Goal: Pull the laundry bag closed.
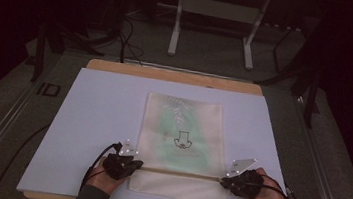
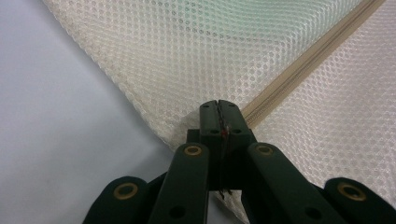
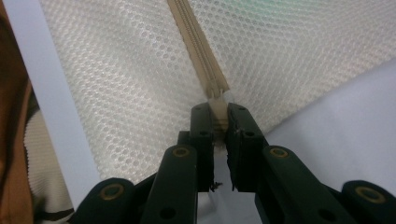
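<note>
- The mesh bag (image 2: 196,51) under my fingers is cream netted cloth, finely dimpled, with a faint sheen.
- Its zipper (image 3: 198,51) is beige woven tape, ribbed and matt.
- My left gripper (image 2: 218,112) and right gripper (image 3: 219,116) are black matt plastic with brass-coloured rivets.
- The mat (image 1: 104,101) looks smooth, pale, paper-like; the table edge (image 1: 167,74) at 12 o'clock is wood.

Mesh bag flat on a mat, a gripper at each end of its zip.

The mat (image 1: 96,120) lies on the table (image 1: 177,76), and the mesh bag (image 1: 182,130) lies in the middle of it, reaching toward the near edge. The zip (image 1: 181,173) runs left to right across the bag's near part. The left gripper (image 1: 133,164) sits at the bag's left edge, the right gripper (image 1: 224,181) at its right edge, each at an end of the zip. A stand (image 1: 214,18) is on the floor behind the table.
</note>
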Demonstrator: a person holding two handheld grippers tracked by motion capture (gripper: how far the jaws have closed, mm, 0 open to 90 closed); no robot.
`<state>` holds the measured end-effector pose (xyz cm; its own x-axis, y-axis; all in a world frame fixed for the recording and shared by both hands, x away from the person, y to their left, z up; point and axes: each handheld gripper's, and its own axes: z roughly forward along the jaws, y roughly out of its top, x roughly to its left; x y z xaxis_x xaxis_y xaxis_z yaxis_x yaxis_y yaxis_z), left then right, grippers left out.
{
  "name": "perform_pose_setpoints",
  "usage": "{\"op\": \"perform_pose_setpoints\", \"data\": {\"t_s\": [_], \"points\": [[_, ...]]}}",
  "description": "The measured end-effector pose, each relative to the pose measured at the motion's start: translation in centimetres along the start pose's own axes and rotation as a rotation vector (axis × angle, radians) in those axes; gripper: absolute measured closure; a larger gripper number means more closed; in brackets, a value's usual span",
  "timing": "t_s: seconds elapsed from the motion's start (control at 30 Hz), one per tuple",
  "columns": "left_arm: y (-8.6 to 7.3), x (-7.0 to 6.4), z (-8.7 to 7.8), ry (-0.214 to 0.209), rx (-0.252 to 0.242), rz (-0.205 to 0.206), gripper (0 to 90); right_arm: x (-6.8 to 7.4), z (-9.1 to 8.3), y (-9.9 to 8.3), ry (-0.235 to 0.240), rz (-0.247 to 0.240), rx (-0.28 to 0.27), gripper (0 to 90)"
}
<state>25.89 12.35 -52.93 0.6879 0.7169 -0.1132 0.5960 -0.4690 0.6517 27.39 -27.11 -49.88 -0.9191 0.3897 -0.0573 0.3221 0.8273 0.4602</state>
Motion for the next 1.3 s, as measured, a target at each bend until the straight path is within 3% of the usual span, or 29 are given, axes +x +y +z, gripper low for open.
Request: {"op": "perform_pose_setpoints", "data": {"t_s": [0.3,0.43,0.67,0.9,1.17,1.3], "points": [[-0.1,-0.1,0.0,0.011,-0.008,0.013,88.9,0.0,0.1,-0.4,0.006,0.012,-0.030,80.0],[0.1,-0.7,0.0,0.053,0.004,0.046,88.7,-0.1,0.1,-0.4,0.027,0.020,-0.035,73.5],[0.2,-0.9,0.0,0.069,0.006,0.054,88.4,0.0,0.3,-0.2,0.035,0.028,-0.052,61.8],[0.2,-1.0,0.0,0.079,0.009,0.062,87.7,-0.2,0.2,-0.3,-0.002,0.062,-0.090,54.3],[0.3,-1.2,0.0,0.094,0.007,0.071,87.2,-0.4,-0.2,-0.5,-0.030,0.079,-0.129,52.1],[0.2,-0.7,-0.2,0.062,-0.011,0.053,84.6,-0.7,-0.3,-0.7,-0.038,0.100,-0.146,50.6]]}}
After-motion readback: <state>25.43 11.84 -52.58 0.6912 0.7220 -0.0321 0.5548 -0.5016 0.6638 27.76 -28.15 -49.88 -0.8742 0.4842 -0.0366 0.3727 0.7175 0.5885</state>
